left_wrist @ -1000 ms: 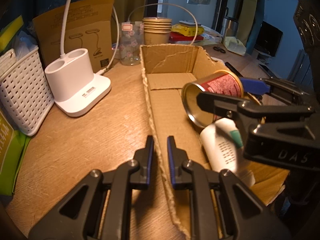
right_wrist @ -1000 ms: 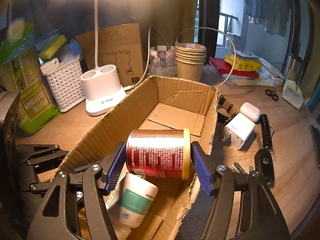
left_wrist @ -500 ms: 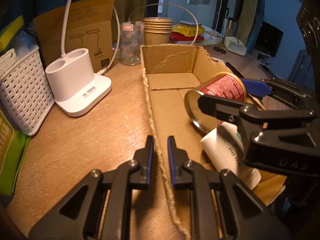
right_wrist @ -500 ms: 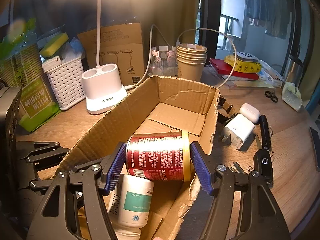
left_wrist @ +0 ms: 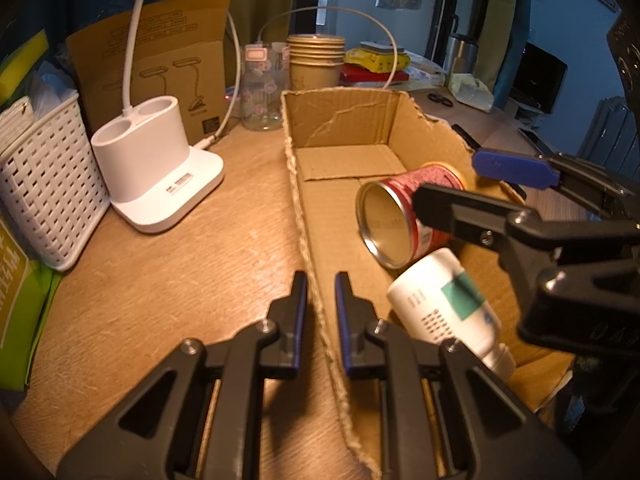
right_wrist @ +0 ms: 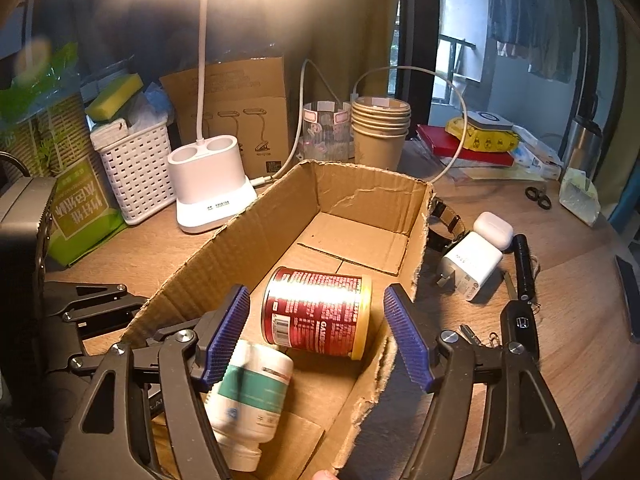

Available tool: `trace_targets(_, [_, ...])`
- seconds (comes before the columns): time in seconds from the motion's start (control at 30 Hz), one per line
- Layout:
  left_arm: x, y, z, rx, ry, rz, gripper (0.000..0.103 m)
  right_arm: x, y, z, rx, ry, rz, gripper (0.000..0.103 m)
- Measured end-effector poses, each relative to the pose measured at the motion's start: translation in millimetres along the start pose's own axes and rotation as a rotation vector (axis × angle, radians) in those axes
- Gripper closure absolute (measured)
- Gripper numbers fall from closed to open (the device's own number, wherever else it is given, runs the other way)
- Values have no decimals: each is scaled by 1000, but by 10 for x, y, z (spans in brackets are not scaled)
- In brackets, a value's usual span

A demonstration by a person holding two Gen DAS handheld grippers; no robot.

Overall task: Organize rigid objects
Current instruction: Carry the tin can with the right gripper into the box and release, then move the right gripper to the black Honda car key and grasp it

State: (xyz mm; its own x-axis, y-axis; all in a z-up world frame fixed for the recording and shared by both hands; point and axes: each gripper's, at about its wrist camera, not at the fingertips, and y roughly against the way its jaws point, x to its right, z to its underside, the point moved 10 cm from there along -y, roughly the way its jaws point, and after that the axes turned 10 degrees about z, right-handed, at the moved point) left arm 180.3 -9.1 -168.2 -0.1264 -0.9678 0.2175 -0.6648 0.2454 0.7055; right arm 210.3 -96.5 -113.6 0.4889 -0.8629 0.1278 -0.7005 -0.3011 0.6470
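Wood desk, cluttered; cardboard box centre.

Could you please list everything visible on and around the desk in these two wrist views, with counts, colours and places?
cardboard box: one, brown, open, mid-desk
can: one, red with gold rim, on its side in the box
bottle: one, white with teal label, lying in the box, nearer than the can
lamp base: one, white, left of the box
basket: one, white, left of the lamp base
paper cups: one stack, brown, behind the box
charger plug: one, white, right of the box
earbud case: one, white, behind the plug
flashlight: one, black, right of the plug
car key: one, black, nearer than the flashlight
left gripper: shut on the box's wall
right gripper: open, jaws just widening, clear of the can
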Motion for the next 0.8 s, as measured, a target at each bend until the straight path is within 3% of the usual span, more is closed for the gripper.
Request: trace_targets(0.8, [11, -3, 7, 0, 0, 0, 88, 663, 263, -56, 65, -134, 83, 30])
